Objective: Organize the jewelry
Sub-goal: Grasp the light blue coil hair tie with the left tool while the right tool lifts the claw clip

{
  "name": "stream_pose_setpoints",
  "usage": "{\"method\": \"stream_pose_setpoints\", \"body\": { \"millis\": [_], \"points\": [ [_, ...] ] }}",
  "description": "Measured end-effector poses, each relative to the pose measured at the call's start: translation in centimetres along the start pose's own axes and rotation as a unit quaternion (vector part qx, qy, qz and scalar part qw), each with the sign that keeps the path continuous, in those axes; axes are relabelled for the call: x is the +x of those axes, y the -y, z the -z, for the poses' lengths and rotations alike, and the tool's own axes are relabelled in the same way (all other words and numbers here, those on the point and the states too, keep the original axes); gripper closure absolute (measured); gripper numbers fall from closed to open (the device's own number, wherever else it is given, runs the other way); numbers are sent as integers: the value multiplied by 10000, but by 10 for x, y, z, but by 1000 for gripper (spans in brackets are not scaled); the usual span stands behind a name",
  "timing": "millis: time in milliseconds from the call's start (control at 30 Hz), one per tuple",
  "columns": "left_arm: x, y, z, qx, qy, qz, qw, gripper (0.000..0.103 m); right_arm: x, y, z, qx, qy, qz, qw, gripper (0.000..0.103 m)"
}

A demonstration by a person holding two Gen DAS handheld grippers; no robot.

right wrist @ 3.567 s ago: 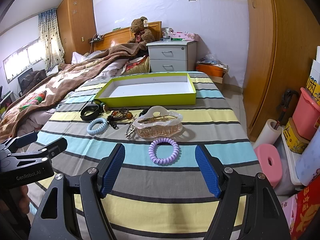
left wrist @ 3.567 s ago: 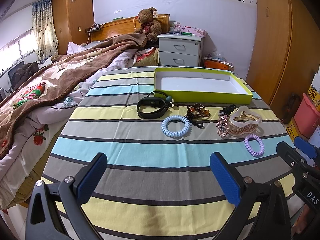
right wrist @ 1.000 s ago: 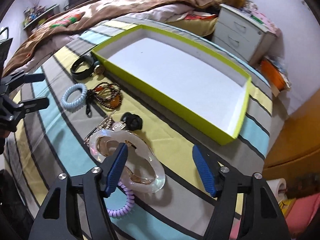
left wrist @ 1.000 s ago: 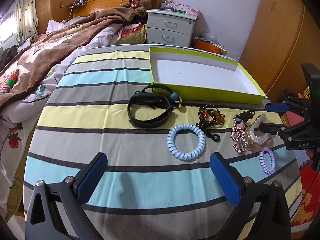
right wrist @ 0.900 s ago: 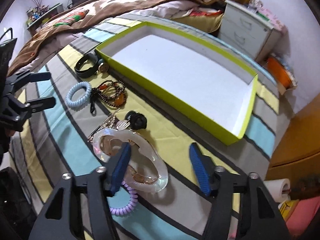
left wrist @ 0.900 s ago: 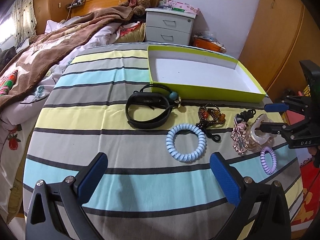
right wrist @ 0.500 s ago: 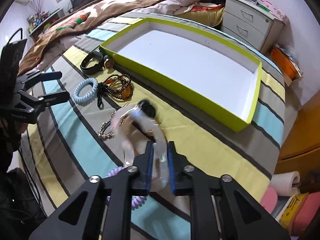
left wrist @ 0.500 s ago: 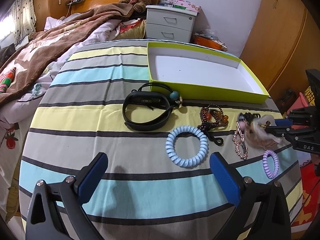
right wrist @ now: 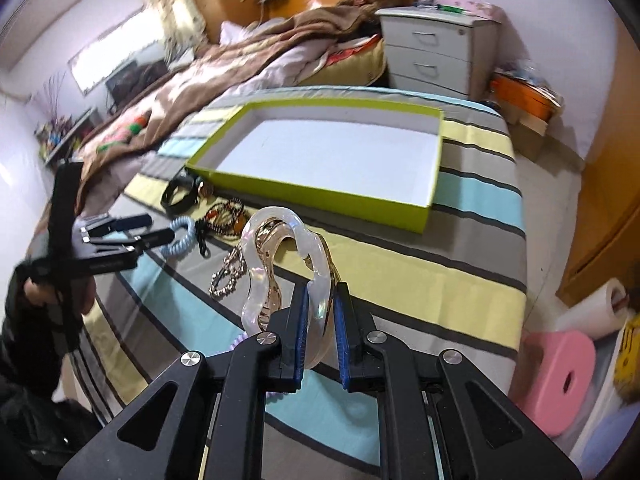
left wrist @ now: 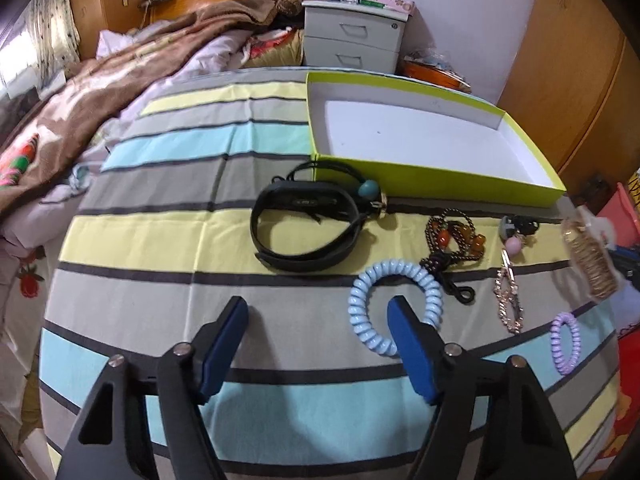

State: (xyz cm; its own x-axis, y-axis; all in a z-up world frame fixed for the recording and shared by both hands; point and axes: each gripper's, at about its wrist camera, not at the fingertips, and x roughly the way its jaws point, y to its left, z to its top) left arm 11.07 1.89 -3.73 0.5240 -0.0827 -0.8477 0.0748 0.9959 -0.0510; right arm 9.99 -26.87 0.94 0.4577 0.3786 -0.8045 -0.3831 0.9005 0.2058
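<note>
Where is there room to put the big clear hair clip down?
The green box has nothing in it, so its white floor is all free. The striped cloth left of the black band is bare too. It is crowded in front of the box, from the blue coil tie to the purple one.

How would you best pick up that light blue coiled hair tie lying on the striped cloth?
Probably pinch one side of the blue hair tie across its coil, coming straight down from above. It lies flat as an open ring, so one claw finger can drop into the hole. The left claw, its jaws closing, already has its right-hand finger over the ring.
</note>
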Motion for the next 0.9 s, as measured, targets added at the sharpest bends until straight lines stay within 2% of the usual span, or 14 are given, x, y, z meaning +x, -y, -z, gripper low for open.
{"method": "stream_pose_setpoints", "body": {
  "millis": [167,233,367,533,567,900],
  "points": [
    [3,8,-1,159,-9,-153,9998,38,-3,2,4,172,146,-25,9997,90],
    [3,16,-1,305,1,-152,9994,48,-3,2,5,208,181,-6,9996,90],
    [2,23,-1,432,55,-117,9990,61,-4,1,6,279,269,-9,9992,90],
    [2,27,-3,444,80,-5,9990,89,-6,0,7,312,342,8,9989,90],
    [2,26,-3,414,92,21,9991,91,-6,0,8,316,349,16,9989,90],
    [-11,22,-5,248,317,151,9991,93,-11,-5,11,361,457,110,9982,90]
  ]
}}
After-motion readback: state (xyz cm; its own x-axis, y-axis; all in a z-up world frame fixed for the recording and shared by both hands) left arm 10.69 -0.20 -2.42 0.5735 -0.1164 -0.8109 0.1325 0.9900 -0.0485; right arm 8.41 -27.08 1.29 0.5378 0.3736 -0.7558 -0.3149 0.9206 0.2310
